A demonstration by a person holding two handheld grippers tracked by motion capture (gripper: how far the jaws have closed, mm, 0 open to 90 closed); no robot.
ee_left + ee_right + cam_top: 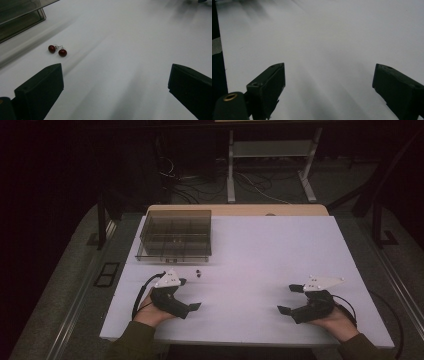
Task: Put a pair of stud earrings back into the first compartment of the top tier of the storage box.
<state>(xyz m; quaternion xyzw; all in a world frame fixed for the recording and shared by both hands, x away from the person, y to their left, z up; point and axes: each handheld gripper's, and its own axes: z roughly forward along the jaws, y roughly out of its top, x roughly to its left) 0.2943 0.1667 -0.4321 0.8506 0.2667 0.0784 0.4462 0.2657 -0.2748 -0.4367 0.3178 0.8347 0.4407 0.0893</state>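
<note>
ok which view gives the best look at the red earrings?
The left gripper view: the red earrings lie close ahead of its open jaws, two dark red studs with thin posts, near the smoked plastic box. In the high view they are just tiny dark specks on the table. The right gripper view looks across bare white tabletop.

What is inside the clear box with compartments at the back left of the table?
The clear box shows dividers forming several compartments, which look empty, though the tinted walls and dim light could hide something small. Two red earrings lie outside it, on the table.
</note>
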